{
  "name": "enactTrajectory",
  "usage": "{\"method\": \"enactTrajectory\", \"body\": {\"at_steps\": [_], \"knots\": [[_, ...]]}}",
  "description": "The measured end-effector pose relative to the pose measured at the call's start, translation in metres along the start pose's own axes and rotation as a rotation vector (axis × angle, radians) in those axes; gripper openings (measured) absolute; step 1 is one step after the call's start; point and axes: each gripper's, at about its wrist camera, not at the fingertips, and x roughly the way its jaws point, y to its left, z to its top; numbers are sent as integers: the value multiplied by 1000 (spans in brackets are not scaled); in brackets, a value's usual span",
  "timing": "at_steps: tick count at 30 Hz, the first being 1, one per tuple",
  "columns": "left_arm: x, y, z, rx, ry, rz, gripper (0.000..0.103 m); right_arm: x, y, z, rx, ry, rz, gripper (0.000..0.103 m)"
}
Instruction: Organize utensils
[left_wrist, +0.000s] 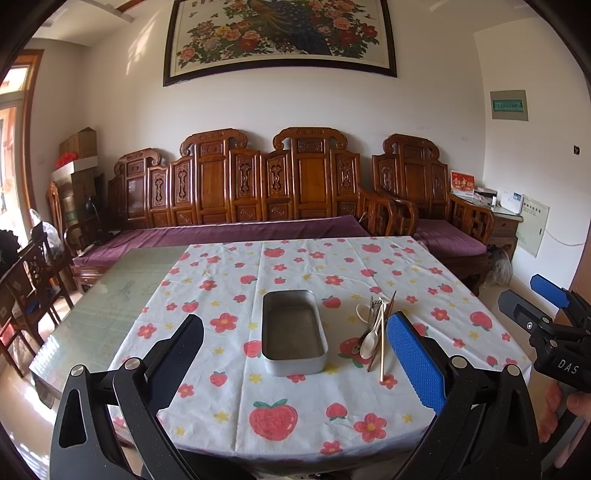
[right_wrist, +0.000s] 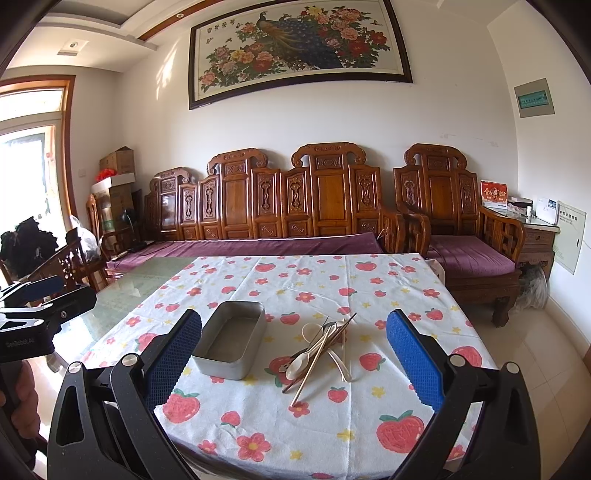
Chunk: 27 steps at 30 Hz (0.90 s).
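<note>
We note a white tablecloth (left_wrist: 229, 369) printed with red strawberries, pink-red flowers and yellow stars, dull grey metal tin (left_wrist: 293, 363), cream spoons (right_wrist: 299, 363), brown chopsticks (right_wrist: 310, 373), blue dimpled pads (right_wrist: 413, 358), purple sofa cushions (right_wrist: 258, 245).

A home living room: a carved wooden sofa (left_wrist: 258, 192) (purple cushions) along the wall, a framed peacock painting (right_wrist: 299, 48) above, a table (left_wrist: 110, 306) under a fruit-print cloth (right_wrist: 314, 288).

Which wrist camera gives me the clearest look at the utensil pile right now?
The right wrist view: the utensil pile lies between its open fingers, unobstructed, with spoons and chopsticks spread apart beside the metal tin. In the left wrist view, the pile looks smaller and more bunched, with the blue pad covering its right edge.
</note>
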Motion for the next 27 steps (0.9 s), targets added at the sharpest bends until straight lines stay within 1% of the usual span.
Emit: {"method": "enactTrajectory", "body": {"at_steps": [27], "knots": [[-3, -2, 6, 3, -7, -4, 97, -1, 2, 2, 2, -1, 1, 100]]}}
